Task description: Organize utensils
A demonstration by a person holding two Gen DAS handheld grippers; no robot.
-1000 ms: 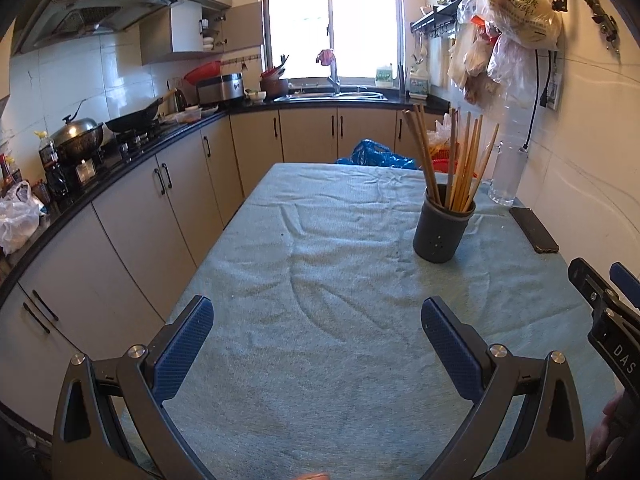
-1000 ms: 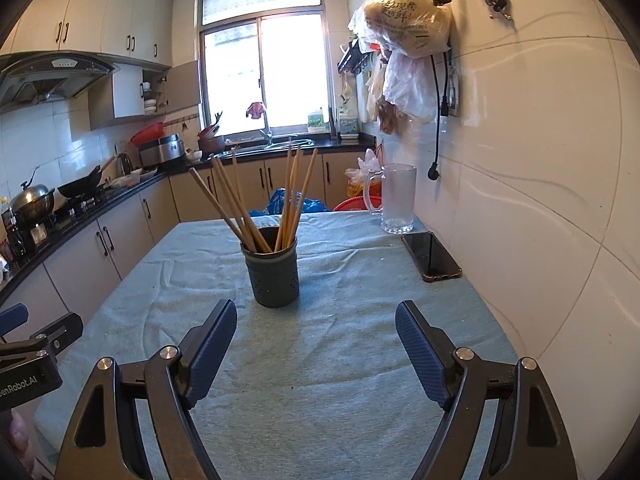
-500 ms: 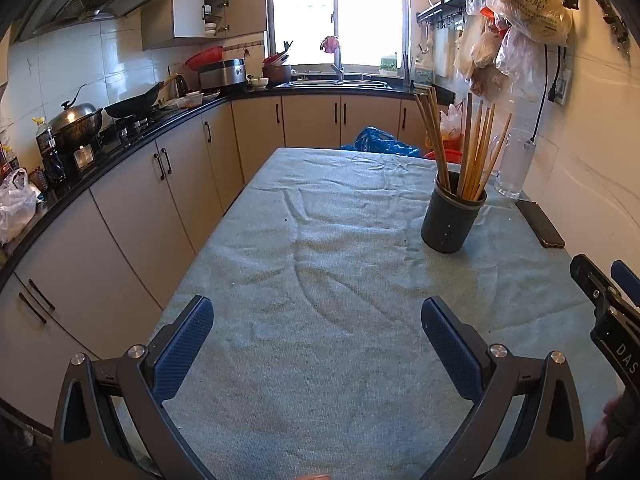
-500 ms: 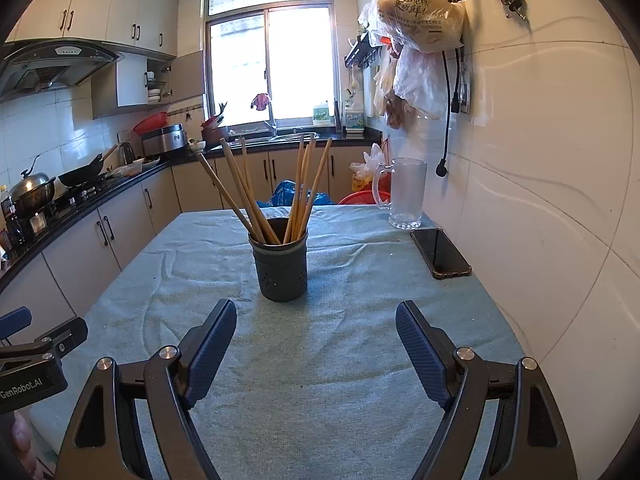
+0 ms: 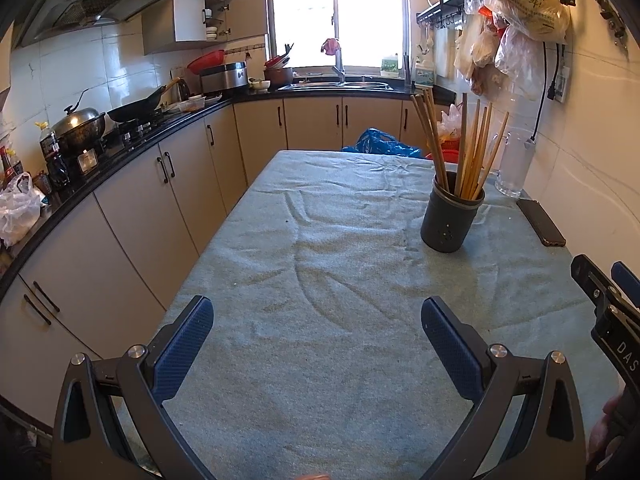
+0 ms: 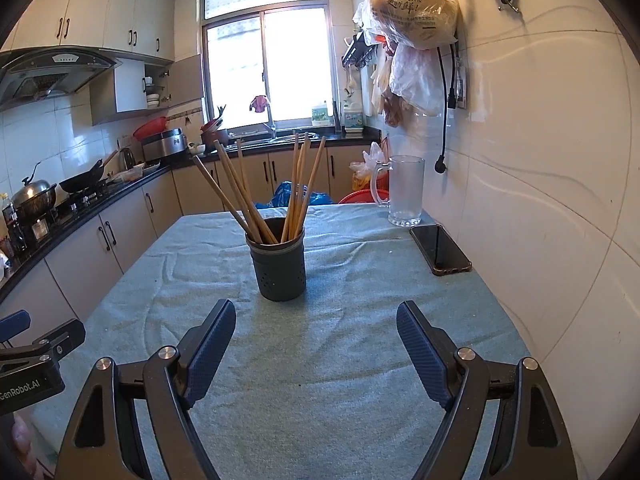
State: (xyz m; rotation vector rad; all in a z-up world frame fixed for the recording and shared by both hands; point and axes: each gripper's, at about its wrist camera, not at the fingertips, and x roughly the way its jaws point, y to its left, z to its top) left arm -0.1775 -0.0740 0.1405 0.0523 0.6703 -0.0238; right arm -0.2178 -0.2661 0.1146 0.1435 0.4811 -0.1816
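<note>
The left gripper reads "GenRobot.AI"; the right gripper shows "DAS", cut off. The hanging plastic bag bears Chinese print ending "鲜!".

Chopsticks: lower ends hidden inside dark holder; exact count unclear where they overlap.
Right tool: cut by left view's right edge.
Left tool: cut by right view's left edge.
Worktop: near end out of frame.
</note>
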